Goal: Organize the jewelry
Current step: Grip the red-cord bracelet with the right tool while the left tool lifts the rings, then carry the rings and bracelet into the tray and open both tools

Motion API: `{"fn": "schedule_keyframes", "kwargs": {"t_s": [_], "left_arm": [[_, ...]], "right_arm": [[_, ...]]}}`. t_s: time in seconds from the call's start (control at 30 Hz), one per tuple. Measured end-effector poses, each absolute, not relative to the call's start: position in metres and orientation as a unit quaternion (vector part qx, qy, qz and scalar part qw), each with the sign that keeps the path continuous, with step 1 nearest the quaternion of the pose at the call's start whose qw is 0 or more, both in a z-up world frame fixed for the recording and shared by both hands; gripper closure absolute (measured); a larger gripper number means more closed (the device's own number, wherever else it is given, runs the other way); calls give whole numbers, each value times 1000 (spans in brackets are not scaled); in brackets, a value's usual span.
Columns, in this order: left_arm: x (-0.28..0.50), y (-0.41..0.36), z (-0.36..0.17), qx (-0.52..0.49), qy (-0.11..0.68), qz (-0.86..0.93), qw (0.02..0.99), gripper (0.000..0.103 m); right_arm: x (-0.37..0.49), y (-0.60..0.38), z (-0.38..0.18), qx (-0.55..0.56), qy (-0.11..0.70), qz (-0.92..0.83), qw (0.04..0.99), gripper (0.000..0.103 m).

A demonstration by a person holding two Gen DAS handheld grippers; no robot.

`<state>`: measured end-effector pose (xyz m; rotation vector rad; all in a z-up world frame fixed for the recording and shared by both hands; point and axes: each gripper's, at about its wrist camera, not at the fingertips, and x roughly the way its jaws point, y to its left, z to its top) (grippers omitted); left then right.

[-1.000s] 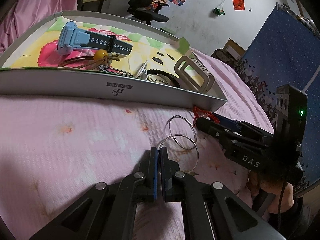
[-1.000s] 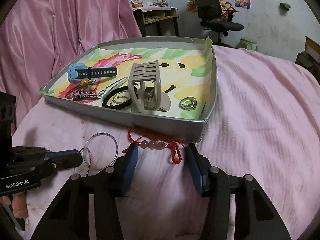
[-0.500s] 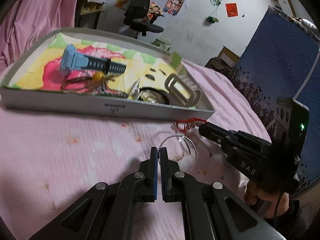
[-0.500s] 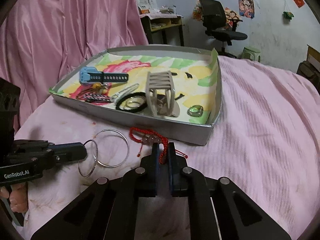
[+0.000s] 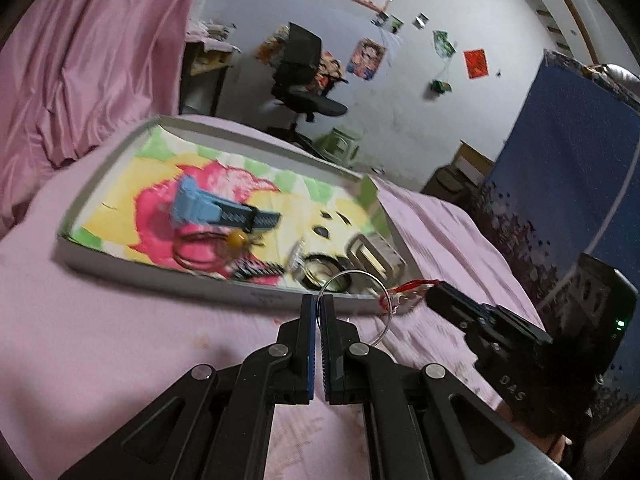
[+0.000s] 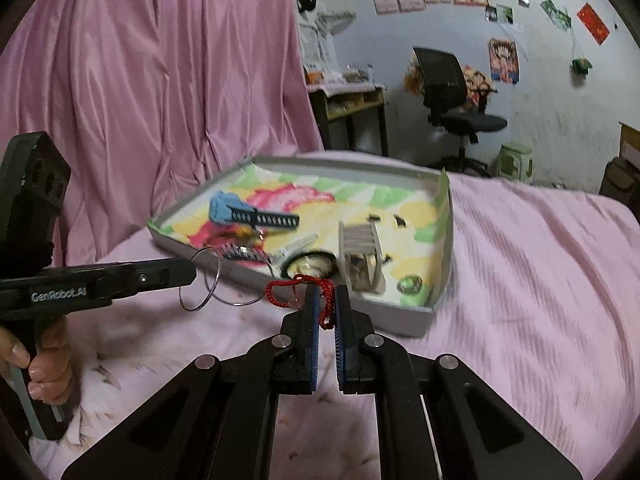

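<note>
My left gripper (image 5: 319, 305) is shut on thin silver bangles (image 5: 382, 292) and holds them in the air just in front of the grey tray (image 5: 160, 276). My right gripper (image 6: 327, 307) is shut on a red cord bracelet (image 6: 280, 292) with pink beads, lifted above the bed near the tray's front wall (image 6: 400, 320). The bangles also show in the right wrist view (image 6: 208, 280), hanging from the left gripper (image 6: 188, 274). The tray holds a blue watch (image 5: 216, 210), a beige hair claw (image 6: 362, 258), a black hair tie (image 6: 308, 266) and a ring (image 6: 410, 283).
The tray lies on a pink bedspread (image 6: 540, 280). A pink curtain (image 6: 160, 80) hangs at the left. A black office chair (image 6: 452, 96), a desk (image 6: 348, 108) and a green stool (image 6: 516, 160) stand behind. A blue panel (image 5: 560, 180) stands at the right.
My right gripper closed on the red bracelet and lifted it. My left gripper raised the silver bangles off the bed towards the tray. Both cameras now sit higher.
</note>
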<state>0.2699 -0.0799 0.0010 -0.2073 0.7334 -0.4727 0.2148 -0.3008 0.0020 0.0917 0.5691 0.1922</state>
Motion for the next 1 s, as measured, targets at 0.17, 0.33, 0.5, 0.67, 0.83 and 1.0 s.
{"fn": "schedule_keyframes", "kwargs": {"t_s": [0.17, 0.33, 0.5, 0.67, 0.83, 1.0], "left_arm": [[278, -69, 8, -119, 334, -210, 911, 100], [293, -53, 17, -146, 316, -185, 919, 100], [306, -47, 18, -148, 289, -168, 931, 100], [321, -49, 0, -147, 308, -153, 927, 100], [329, -53, -14, -133, 335, -149, 921, 100], [333, -54, -22, -125, 360, -143, 913, 100]], "right_arm": [[223, -292, 13, 45, 249, 86, 964, 96], [240, -280, 17, 49, 239, 78, 967, 96], [255, -268, 16, 38, 238, 70, 968, 96], [268, -259, 8, 14, 248, 51, 967, 96], [277, -252, -4, 0, 275, 44, 960, 96], [277, -252, -5, -6, 284, 43, 958, 96]]}}
